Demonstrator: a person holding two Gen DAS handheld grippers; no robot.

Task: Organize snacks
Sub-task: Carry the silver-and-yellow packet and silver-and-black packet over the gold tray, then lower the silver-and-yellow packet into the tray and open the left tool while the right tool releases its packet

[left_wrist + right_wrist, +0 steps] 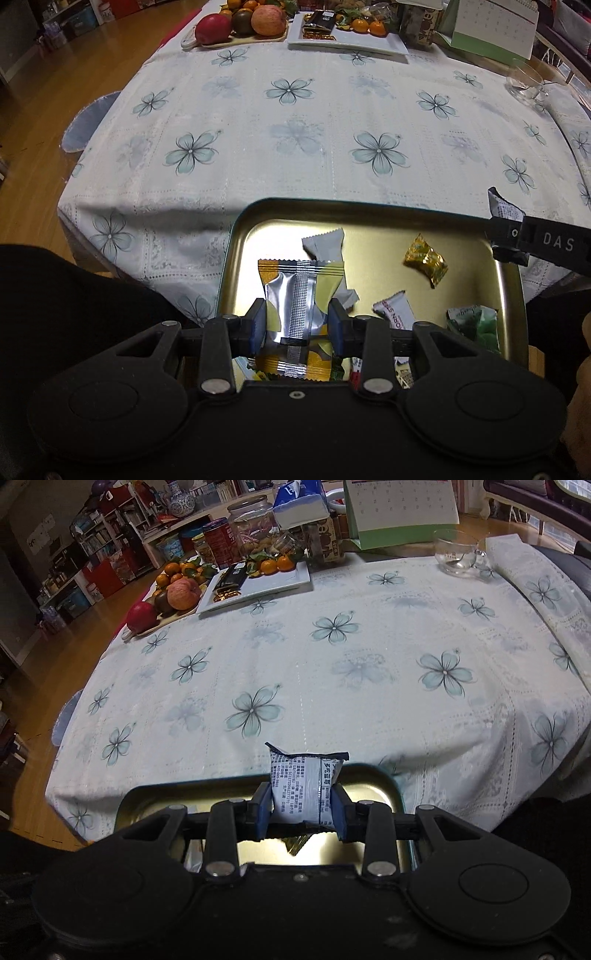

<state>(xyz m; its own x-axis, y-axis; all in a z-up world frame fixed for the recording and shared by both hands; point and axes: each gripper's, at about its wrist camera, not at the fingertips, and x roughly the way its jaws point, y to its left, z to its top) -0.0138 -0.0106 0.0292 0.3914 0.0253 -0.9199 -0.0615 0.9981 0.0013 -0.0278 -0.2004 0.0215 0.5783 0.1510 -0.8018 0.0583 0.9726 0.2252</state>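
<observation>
My left gripper (297, 325) is shut on a silver and yellow snack packet (295, 295), held above a gold metal tin (388, 232) at the table's near edge. Inside the tin lie a grey wrapper (325, 243), a gold candy (426, 264), a white snack bar (395, 315) and a green packet (472, 326). My right gripper (303, 806) is shut on a small white printed packet (304, 784), also over the tin (388, 790). In the left wrist view that right gripper (506, 230) reaches in from the right with the white packet (504, 210).
The flowered tablecloth (332, 664) covers the table. At the far end stand a fruit tray (166, 598), a white plate (266, 583) with chocolates and tangerines, jars (251, 528), a calendar (402, 513) and a glass cup (458, 555). Wooden floor lies to the left.
</observation>
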